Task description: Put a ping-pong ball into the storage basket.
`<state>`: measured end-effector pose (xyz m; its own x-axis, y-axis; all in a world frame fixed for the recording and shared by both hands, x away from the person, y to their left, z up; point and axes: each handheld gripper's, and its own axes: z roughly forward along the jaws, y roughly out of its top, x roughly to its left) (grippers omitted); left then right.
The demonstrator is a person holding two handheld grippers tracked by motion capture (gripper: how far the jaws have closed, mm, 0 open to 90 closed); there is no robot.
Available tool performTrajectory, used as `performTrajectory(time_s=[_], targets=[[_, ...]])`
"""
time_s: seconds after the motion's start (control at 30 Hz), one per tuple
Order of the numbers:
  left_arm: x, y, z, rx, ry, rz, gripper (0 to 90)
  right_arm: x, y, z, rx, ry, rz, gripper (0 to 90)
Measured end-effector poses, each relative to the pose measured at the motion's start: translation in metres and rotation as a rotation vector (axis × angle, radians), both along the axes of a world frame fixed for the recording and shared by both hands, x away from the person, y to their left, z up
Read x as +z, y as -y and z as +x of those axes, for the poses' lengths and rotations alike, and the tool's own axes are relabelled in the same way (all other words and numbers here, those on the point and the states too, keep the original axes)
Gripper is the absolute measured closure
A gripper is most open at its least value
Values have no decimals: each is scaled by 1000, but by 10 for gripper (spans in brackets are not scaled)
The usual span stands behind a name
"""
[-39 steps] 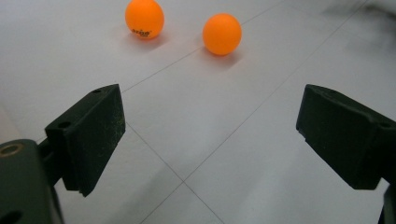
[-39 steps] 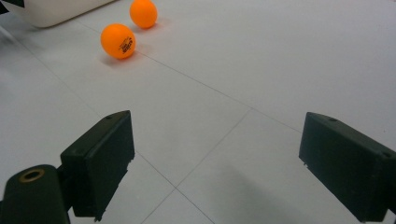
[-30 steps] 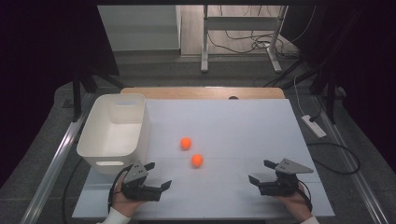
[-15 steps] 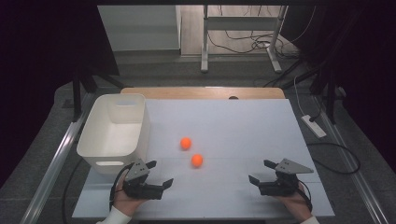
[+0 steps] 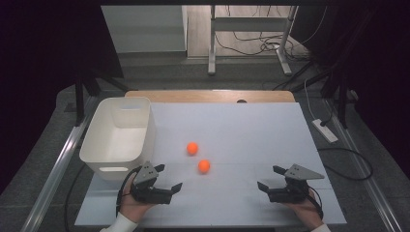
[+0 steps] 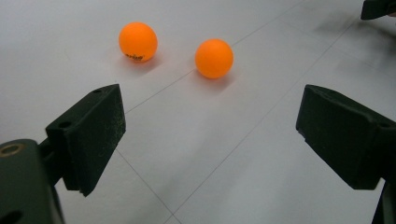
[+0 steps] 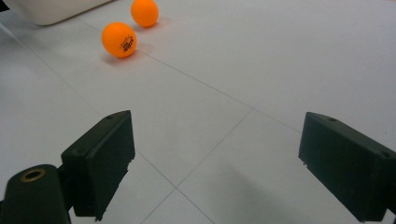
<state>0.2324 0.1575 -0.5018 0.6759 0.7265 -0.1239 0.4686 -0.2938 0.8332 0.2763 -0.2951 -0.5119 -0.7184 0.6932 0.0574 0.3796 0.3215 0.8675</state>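
In the high view, a white matte table (image 5: 251,125) carries two small round orange plastic balls (image 5: 198,157), lying near each other a little left of the middle. The nearer ball (image 5: 204,166) lies closer to the front edge, the farther ball (image 5: 192,148) behind it and slightly left. A white rectangular plastic bin (image 5: 119,137) with rounded corners stands at the left edge. The left gripper (image 5: 170,180), black with a grey plate, sits near the front edge just in front of the bin; its jaws are spread wide and hold nothing. The right gripper (image 5: 270,178) rests near the front right corner, jaws also wide apart.

In the left gripper view, two blocky black jaws with a slightly grainy surface stand wide open over the smooth white table with thin lines. Both balls lie ahead of the jaws, well apart from them, toward the left jaw side. The left ball (image 6: 137,41) has small dark print.

In the right gripper view, the black jaws stand wide and empty. The balls lie far ahead, beyond the left jaw; the closer one (image 7: 119,39) shows dark print, and is glossy and smooth.
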Motion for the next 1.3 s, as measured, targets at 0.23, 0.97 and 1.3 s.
performTrajectory(time_s=[0.23,0.97,1.3], targets=[[4,4,2,-7,0,5,90,0,0,0,-1,0,-1,106],[7,18,15,-21,-32,34,90,0,1,2,-1,-13,14,106],[8,25,25,-7,-58,53,90,0,1,2,-1,-13,8,106]])
